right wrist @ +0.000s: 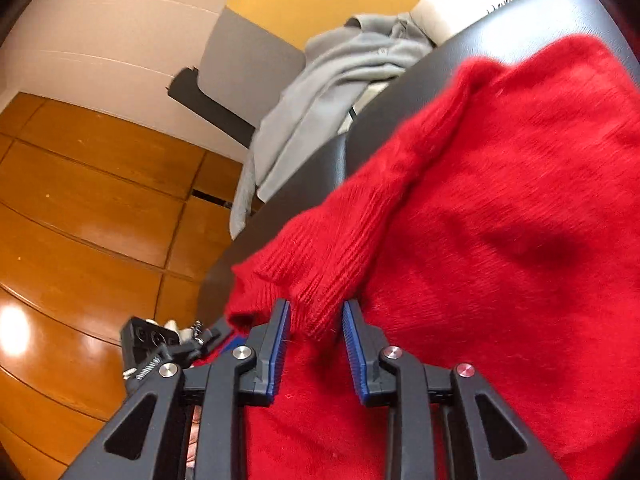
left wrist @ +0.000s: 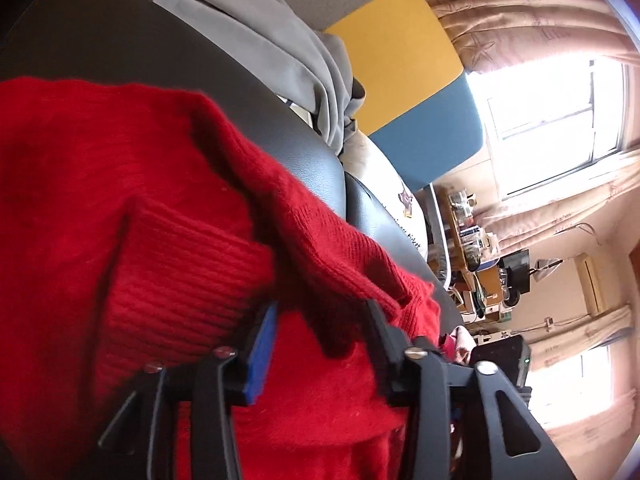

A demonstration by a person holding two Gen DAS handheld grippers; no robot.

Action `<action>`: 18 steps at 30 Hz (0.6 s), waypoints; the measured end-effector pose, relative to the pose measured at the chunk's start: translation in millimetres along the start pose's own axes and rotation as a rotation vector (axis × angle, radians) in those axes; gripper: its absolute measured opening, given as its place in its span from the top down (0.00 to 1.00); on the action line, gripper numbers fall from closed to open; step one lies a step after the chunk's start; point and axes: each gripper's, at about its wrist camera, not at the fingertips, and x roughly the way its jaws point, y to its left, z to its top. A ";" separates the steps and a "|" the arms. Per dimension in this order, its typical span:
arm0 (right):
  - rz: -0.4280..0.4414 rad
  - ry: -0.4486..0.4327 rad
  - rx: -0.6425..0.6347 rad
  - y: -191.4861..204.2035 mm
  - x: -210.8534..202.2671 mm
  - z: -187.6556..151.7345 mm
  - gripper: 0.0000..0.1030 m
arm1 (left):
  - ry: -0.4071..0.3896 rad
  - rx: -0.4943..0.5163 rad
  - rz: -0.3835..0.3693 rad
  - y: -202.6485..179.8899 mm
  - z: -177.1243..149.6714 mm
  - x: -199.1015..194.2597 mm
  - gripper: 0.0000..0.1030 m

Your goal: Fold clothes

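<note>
A red knit sweater point(left wrist: 120, 184) lies spread over a dark leather-like surface point(left wrist: 120, 48), with one ribbed cuff point(left wrist: 180, 280) folded across its body. My left gripper point(left wrist: 322, 308) hovers low over the sweater's hem edge. Its jaws stand apart with red fabric under and between them, and the pads do not press on it. In the right wrist view the sweater point(right wrist: 520, 200) fills the right half. My right gripper point(right wrist: 316, 306) is open with a ribbed cuff point(right wrist: 316, 280) lying loosely between its blue pads point(right wrist: 280, 344), near the surface's edge.
A grey garment point(right wrist: 320, 92) is heaped behind the sweater, and it also shows as the grey garment point(left wrist: 280, 40) in the left view. A white printed pillow point(left wrist: 392, 184) lies beside it. Wooden floor point(right wrist: 80, 200) drops off left of the surface. A bright window point(left wrist: 552, 120) and cluttered desk point(left wrist: 480, 264) are beyond.
</note>
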 end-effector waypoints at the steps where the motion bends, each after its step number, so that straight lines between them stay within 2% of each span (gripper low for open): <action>1: -0.001 -0.002 0.019 -2.1 1.1 0.4 0.73 | 0.006 -0.014 -0.005 -0.7 2.1 1.6 0.45; 5: 0.016 -0.015 0.084 -10.1 0.6 2.9 0.73 | 0.004 -0.058 -0.036 -1.6 7.9 -2.0 0.35; 10: 0.012 -0.009 0.083 -11.2 6.1 4.5 0.73 | 0.007 -0.099 -0.023 -1.3 11.9 2.2 0.34; 11: -0.001 -0.005 0.066 -9.2 7.1 4.2 0.75 | 0.010 -0.094 -0.012 -3.5 12.2 4.7 0.39; 12: -0.035 0.000 0.026 -4.5 8.8 4.3 0.79 | 0.017 -0.076 0.002 -7.6 12.6 8.1 0.58; 13: -0.067 -0.012 -0.018 0.8 6.6 3.7 0.82 | 0.025 -0.048 0.028 -12.6 13.0 11.9 0.72; 14: -0.098 -0.028 -0.062 6.1 3.5 3.0 0.85 | 0.026 -0.022 0.054 -16.1 13.3 13.5 0.96; 15: -0.129 -0.044 -0.106 11.4 0.4 2.2 0.89 | 0.023 0.001 0.075 -18.8 13.5 13.5 0.93; 18: -0.149 -0.087 -0.215 28.4 -15.2 -1.5 0.91 | 0.009 0.070 0.123 -21.4 9.9 8.8 0.93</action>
